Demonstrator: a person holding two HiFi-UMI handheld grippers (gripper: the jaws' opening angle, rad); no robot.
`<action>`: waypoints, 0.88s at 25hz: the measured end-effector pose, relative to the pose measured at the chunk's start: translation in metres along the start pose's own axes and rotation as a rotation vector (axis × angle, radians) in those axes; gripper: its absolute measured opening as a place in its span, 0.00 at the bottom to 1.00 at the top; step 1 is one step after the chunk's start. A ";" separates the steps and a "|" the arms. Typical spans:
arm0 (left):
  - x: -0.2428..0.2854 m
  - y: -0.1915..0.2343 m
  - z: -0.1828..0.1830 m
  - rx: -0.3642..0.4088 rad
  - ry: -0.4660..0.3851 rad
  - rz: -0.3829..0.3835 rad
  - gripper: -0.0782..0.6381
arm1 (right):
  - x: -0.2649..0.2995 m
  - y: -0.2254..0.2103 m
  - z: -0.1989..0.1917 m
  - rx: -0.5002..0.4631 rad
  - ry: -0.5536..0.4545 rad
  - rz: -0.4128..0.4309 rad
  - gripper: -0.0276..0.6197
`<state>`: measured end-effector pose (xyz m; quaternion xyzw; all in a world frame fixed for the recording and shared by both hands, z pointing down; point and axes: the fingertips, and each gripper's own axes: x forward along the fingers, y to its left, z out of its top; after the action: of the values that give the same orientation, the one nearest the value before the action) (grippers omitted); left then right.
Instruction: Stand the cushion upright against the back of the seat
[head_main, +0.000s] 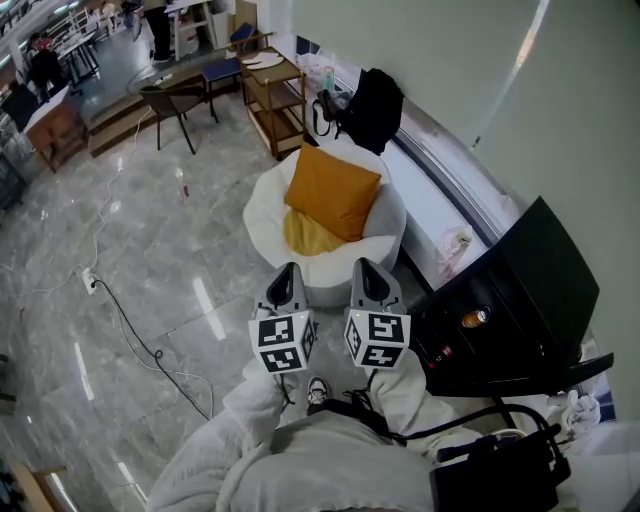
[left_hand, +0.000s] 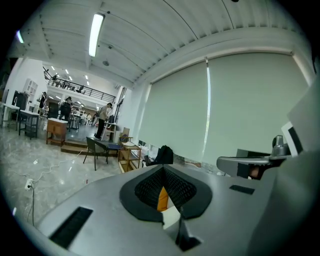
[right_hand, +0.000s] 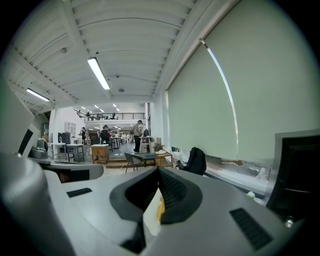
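Note:
An orange cushion (head_main: 332, 190) stands tilted against the back of a round white seat (head_main: 262, 208), over a yellow seat pad (head_main: 306, 237). My left gripper (head_main: 288, 272) and right gripper (head_main: 368, 268) are side by side in front of the seat, short of its front edge and touching nothing. Both are shut and hold nothing. In the left gripper view only an orange sliver of the cushion (left_hand: 162, 198) shows between the pads of the left gripper (left_hand: 164, 170). In the right gripper view the cushion (right_hand: 160, 209) shows the same way past the right gripper (right_hand: 158, 172).
A black console (head_main: 510, 300) stands close on the right. Behind the seat a black bag (head_main: 372, 108) lies on the window ledge, beside a wooden shelf (head_main: 275, 95) and a dark chair (head_main: 172, 105). A cable (head_main: 130, 330) trails across the grey marble floor on the left.

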<state>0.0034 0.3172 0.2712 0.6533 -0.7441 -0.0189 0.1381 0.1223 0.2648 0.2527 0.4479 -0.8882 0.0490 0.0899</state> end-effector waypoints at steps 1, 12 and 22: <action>0.010 -0.001 0.000 0.005 0.004 -0.004 0.11 | 0.009 -0.004 0.000 0.003 0.003 0.002 0.14; 0.076 0.006 -0.012 0.025 0.066 -0.002 0.11 | 0.079 -0.030 -0.015 0.035 0.053 0.024 0.14; 0.152 0.024 -0.018 0.013 0.102 -0.082 0.11 | 0.142 -0.047 -0.028 0.025 0.113 -0.044 0.14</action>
<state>-0.0319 0.1747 0.3205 0.6843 -0.7089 0.0137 0.1705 0.0806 0.1293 0.3094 0.4652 -0.8709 0.0832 0.1351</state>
